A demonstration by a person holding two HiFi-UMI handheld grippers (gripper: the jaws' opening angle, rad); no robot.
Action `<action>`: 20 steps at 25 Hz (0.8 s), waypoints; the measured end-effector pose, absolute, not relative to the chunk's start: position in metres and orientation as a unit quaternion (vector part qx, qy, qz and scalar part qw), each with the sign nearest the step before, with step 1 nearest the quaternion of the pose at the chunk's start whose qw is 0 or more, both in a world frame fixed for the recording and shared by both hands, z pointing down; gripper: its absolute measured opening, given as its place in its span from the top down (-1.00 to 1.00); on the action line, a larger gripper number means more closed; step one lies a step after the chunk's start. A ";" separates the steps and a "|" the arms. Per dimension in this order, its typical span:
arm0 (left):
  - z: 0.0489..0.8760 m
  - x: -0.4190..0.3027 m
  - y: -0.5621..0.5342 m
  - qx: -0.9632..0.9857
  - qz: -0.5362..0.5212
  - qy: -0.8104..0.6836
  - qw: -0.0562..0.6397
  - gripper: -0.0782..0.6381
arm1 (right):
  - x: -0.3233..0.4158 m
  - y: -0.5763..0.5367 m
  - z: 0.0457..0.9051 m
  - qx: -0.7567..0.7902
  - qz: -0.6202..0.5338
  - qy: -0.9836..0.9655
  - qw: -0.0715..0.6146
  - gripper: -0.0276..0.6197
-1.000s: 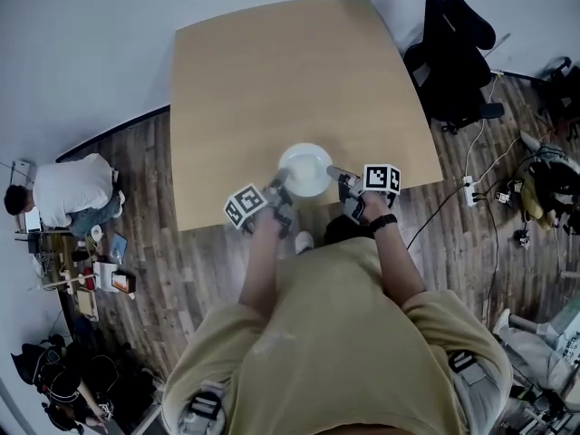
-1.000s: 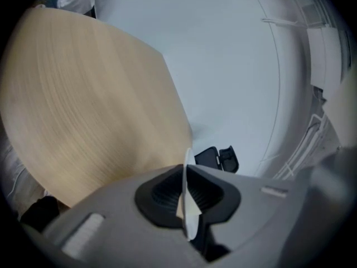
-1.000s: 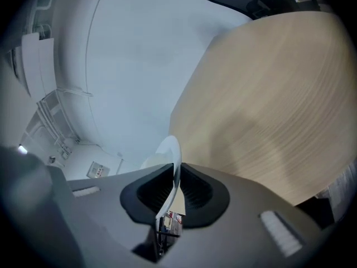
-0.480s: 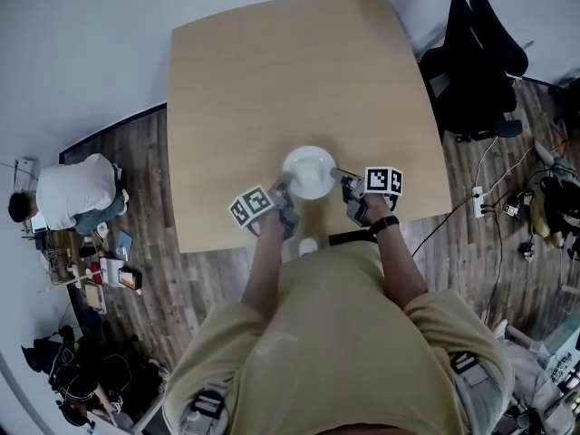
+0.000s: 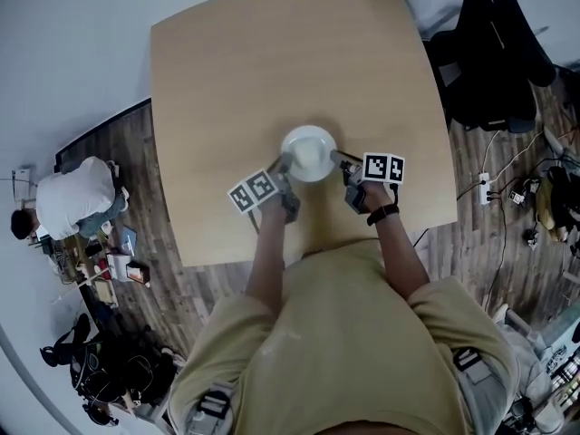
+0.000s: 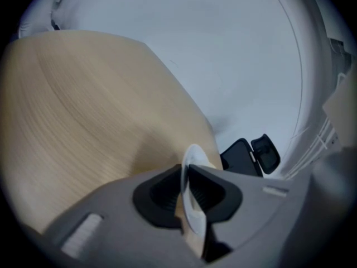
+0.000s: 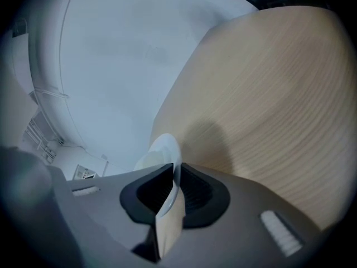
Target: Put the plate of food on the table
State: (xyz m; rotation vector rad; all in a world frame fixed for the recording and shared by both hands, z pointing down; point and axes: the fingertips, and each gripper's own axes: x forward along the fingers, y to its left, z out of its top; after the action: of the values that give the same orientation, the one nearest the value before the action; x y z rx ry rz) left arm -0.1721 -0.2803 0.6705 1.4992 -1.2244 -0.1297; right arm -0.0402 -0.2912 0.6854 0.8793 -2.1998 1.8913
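Observation:
A white plate (image 5: 308,152) with pale food that is hard to make out sits low at the table's (image 5: 272,62) near middle; I cannot tell if it rests on the wood. My left gripper (image 5: 285,164) is at its left rim and my right gripper (image 5: 337,159) at its right rim. In the left gripper view the plate rim (image 6: 195,155) stands between the left gripper's (image 6: 184,173) jaws, which are opening. In the right gripper view the right gripper (image 7: 174,175) is shut on the plate rim (image 7: 164,147).
A black office chair (image 5: 494,53) stands just past the table's right side. On the wood floor to the right lie a power strip and cables (image 5: 489,193). A person in a white shirt (image 5: 68,198) crouches at the left. The table's near edge (image 5: 317,241) is at my body.
Both grippers have carried the plate farther in from the table's near edge. My body has come closer to the table.

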 end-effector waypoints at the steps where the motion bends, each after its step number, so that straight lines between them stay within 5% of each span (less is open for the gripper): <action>1: 0.673 -0.173 -0.287 0.636 -0.052 -0.522 0.565 0.67 | -0.042 -0.298 0.688 0.293 0.623 -0.724 0.057 0.81; 20: 0.727 -0.188 -0.368 0.616 -0.005 -0.559 0.555 0.62 | -0.056 -0.384 0.731 0.356 0.587 -0.721 0.096 0.79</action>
State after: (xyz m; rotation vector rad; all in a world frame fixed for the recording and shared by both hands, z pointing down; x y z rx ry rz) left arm -0.1876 -0.3683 0.7272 1.4556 -1.3193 -0.0122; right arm -0.0558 -0.3841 0.7311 1.0535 -2.1347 1.7395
